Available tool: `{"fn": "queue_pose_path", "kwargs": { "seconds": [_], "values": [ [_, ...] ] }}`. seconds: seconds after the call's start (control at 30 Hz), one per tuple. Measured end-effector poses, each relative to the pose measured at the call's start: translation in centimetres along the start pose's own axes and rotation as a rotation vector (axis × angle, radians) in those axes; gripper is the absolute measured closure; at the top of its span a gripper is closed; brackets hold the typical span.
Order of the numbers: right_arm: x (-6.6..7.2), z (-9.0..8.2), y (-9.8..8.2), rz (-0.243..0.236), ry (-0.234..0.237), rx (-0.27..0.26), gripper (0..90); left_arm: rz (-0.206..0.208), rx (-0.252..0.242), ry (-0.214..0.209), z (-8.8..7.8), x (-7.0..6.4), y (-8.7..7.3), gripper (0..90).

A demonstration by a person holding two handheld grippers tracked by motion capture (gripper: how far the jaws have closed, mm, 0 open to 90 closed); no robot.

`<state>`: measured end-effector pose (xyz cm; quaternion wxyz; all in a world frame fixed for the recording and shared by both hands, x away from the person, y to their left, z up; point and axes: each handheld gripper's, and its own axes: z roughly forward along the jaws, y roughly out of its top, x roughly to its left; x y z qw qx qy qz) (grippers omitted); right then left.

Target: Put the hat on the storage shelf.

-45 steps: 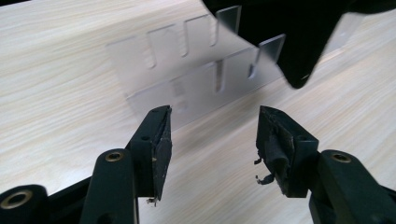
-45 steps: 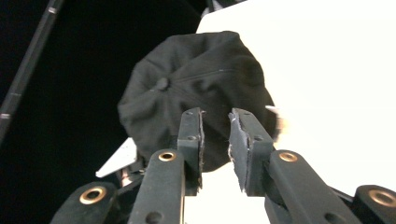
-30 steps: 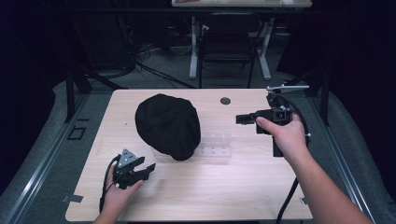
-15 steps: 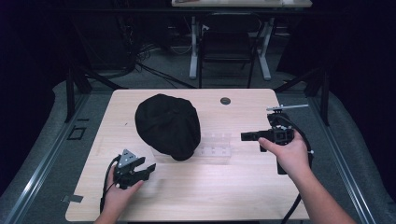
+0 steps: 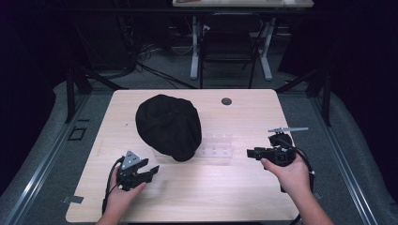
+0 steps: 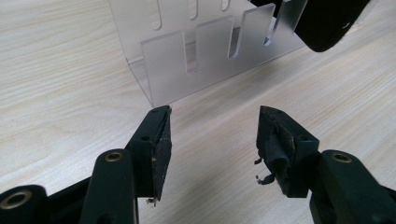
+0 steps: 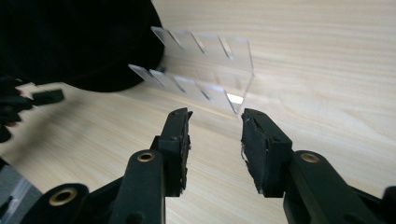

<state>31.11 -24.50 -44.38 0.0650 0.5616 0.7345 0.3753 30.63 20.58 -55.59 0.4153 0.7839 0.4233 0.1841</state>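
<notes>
The clear slotted rack [image 5: 217,149] is sitting mid-bench beside the black cap [image 5: 169,125]. The right gripper [image 7: 215,122], jaws just opening and empty, is nearing its end wall: light, stiff, slippery acrylic. The left gripper [image 6: 214,122] is idling, released.

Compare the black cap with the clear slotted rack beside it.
The black cap is opaque, soft and domed; the clear slotted rack is see-through, stiff and flat-walled with cut slots. The cap is the bulkier and taller of the two. The cap's edge overlaps the rack's end. Both rest on the wooden table.
</notes>
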Motion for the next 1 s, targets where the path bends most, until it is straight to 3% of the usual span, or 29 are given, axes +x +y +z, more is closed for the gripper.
{"fn": "queue_pose_path", "kwargs": {
  "seconds": [0.17, 0.53, 0.83, 1.0],
  "values": [
    [-1.0, 1.4, -2.1, -0.004, -0.025, 0.011, 59.5, 0.006, 0.003, -0.002, 0.1, -0.1, 0.0, 45.6],
    [-2.5, 2.9, -6.1, -0.002, -0.094, -0.051, 55.5, 0.006, 0.003, -0.003, 0.1, -0.2, 0.0, 45.6],
    [-2.5, 4.0, -8.1, -0.085, -0.162, -0.096, 54.2, 0.013, 0.000, 0.001, 0.2, -0.3, 0.0, 45.5],
    [-2.6, 4.4, -9.2, -0.105, -0.191, -0.158, 54.0, 0.010, -0.007, -0.004, 0.2, -0.6, 0.0, 44.4]
  ]
}}
